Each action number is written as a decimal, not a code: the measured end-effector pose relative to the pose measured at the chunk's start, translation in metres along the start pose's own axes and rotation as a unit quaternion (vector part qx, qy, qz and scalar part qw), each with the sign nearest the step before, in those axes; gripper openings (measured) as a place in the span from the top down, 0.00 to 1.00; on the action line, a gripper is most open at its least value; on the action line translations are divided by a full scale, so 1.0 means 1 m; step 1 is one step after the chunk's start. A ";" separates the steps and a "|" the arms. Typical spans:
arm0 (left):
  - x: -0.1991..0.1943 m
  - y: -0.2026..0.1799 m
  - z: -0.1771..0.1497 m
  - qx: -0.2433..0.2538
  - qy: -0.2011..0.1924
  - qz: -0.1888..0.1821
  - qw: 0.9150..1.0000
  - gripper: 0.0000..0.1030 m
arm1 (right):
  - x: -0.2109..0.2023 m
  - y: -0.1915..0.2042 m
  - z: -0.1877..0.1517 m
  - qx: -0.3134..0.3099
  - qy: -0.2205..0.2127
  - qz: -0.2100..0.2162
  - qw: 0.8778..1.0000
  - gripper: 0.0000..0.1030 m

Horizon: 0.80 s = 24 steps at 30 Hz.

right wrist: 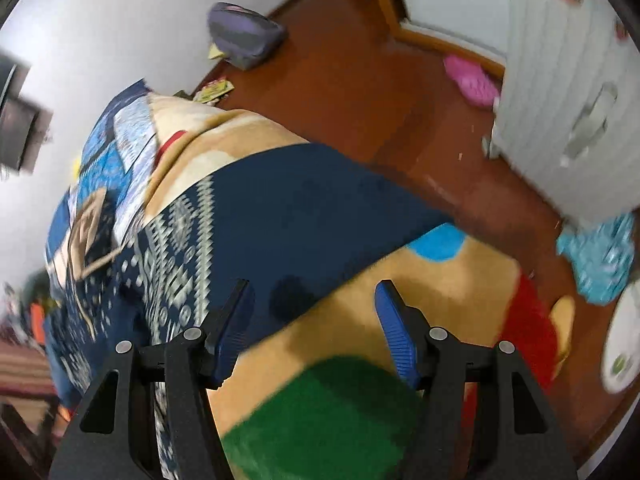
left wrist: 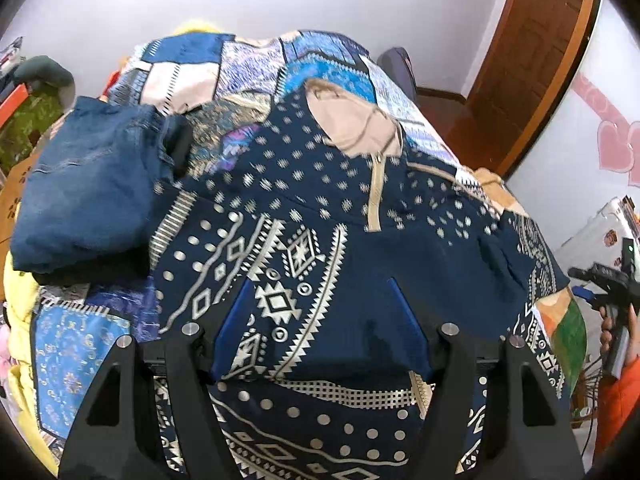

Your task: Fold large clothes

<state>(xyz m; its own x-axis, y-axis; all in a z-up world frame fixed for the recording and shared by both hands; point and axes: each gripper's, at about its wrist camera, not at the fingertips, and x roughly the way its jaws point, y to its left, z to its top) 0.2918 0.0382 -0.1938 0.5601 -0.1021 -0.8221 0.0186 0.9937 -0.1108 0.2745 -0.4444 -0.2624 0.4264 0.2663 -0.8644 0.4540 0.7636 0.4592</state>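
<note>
A large navy hooded top [left wrist: 320,216] with a white geometric print, beige hood lining and beige zip lies spread on the bed. My left gripper [left wrist: 322,316] is open, its blue pads hovering over the top's middle, holding nothing. In the right wrist view the same top [right wrist: 280,208] lies with a plain navy part toward the bed's edge. My right gripper [right wrist: 314,316] is open and empty above that edge of the top and the blanket. The right gripper also shows in the left wrist view [left wrist: 608,280], held by a hand at the far right.
Folded blue jeans [left wrist: 88,192] lie left of the top on a patchwork quilt [left wrist: 224,68]. A tan, green and red blanket [right wrist: 340,408] covers the near bed. Beyond are a brown floor [right wrist: 360,92], grey bag [right wrist: 244,36], white suitcase [right wrist: 580,92], pink slippers [right wrist: 472,80] and wooden door [left wrist: 532,52].
</note>
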 end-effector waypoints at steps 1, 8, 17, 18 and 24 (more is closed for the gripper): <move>0.003 -0.001 -0.001 0.000 0.003 -0.001 1.000 0.35 | 0.003 -0.002 0.002 0.007 -0.002 0.003 1.000 0.43; 0.022 0.004 -0.004 -0.009 0.021 0.003 1.000 0.35 | 0.029 0.003 0.027 0.015 -0.026 -0.015 0.999 0.42; 0.025 0.010 -0.009 -0.005 0.020 0.013 1.000 0.35 | 0.009 0.036 0.031 -0.047 -0.101 -0.072 0.991 0.91; 0.023 0.010 -0.010 -0.005 0.019 0.014 1.000 0.35 | -0.002 0.046 0.029 -0.066 -0.117 -0.073 0.988 0.92; 0.009 0.015 -0.012 -0.011 0.006 0.009 1.000 0.35 | -0.067 0.119 0.010 -0.172 -0.191 -0.036 0.966 0.92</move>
<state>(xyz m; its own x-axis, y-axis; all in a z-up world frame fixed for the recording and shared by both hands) 0.2869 0.0519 -0.2100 0.5508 -0.0858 -0.8302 -0.0092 0.9940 -0.1089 0.3075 -0.3770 -0.1475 0.6911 0.0183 -0.7225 0.2343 0.9400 0.2480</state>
